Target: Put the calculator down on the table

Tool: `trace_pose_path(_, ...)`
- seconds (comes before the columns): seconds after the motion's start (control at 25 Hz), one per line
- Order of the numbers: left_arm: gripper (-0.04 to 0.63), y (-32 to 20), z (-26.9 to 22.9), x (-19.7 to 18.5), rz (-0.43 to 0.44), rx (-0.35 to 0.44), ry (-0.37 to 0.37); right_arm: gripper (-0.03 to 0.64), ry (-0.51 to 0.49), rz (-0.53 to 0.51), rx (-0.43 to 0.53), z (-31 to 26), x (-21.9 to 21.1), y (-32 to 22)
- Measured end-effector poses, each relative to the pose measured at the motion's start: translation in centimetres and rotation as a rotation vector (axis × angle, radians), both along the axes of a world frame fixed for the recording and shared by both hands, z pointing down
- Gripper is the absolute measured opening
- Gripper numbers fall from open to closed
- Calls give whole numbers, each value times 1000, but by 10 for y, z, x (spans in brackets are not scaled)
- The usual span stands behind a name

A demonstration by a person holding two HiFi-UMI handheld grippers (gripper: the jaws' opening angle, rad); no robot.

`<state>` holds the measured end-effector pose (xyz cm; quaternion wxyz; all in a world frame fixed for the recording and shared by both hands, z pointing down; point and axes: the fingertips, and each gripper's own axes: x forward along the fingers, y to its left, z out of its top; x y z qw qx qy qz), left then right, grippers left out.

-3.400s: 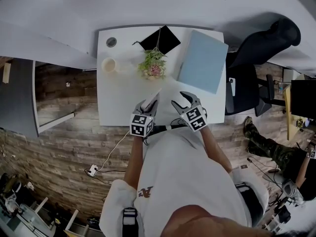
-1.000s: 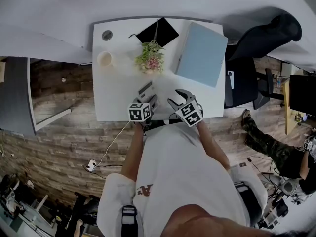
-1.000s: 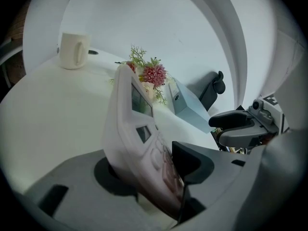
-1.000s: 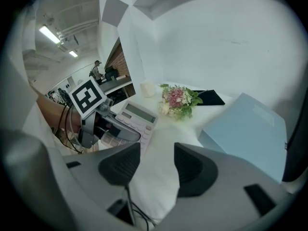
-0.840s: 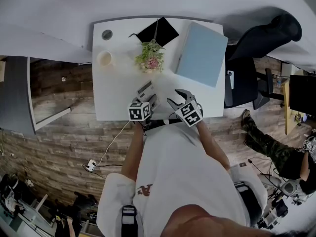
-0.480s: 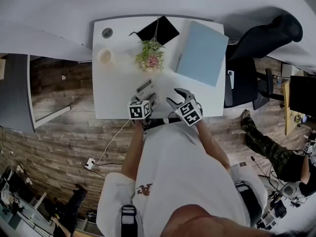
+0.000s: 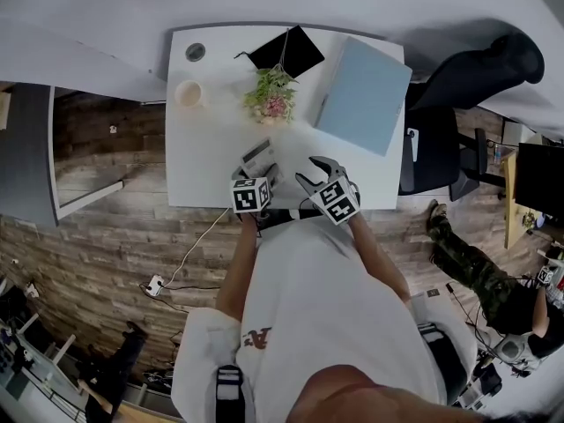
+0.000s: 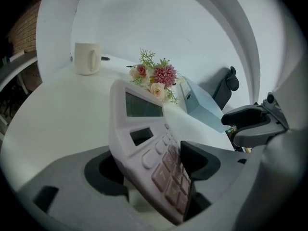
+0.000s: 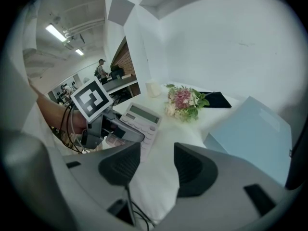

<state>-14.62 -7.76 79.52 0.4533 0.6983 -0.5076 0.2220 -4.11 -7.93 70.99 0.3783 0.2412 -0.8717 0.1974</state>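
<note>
Just the one calculator (image 8: 144,129), down by the worktop's (image 7: 203,166) front edge. Its long axis runs away from the person, display end toward the single flower bunch (image 7: 271,104). The key end sits between the left tongs (image 7: 254,174), which are opening. Right tongs (image 9: 151,165) gape empty just beside. One mug (image 7: 189,93) too.

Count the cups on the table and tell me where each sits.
1. The cup stands near the far left corner of the table, left of the flowers. None looks hidden.

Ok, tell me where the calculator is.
In the head view the calculator lies left of centre at the table's near edge, between the left gripper's opening fingers, flowers just beyond.
</note>
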Motion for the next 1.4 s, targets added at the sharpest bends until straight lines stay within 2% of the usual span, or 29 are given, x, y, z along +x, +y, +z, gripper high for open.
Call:
trace_pose_path(0.32, 403, 4, 2, -10, -44, 20, -59, 224, -2, -43, 0, 0, -10, 2)
trace_pose_path(0.64, 422, 5, 3, -13, -64, 24, -85, 224, -5, -75, 1, 0, -17, 3)
trace_pose_path(1.4, 488, 10, 9, -29, -86, 7, -166, 224, -4, -73, 5, 0, -21, 4)
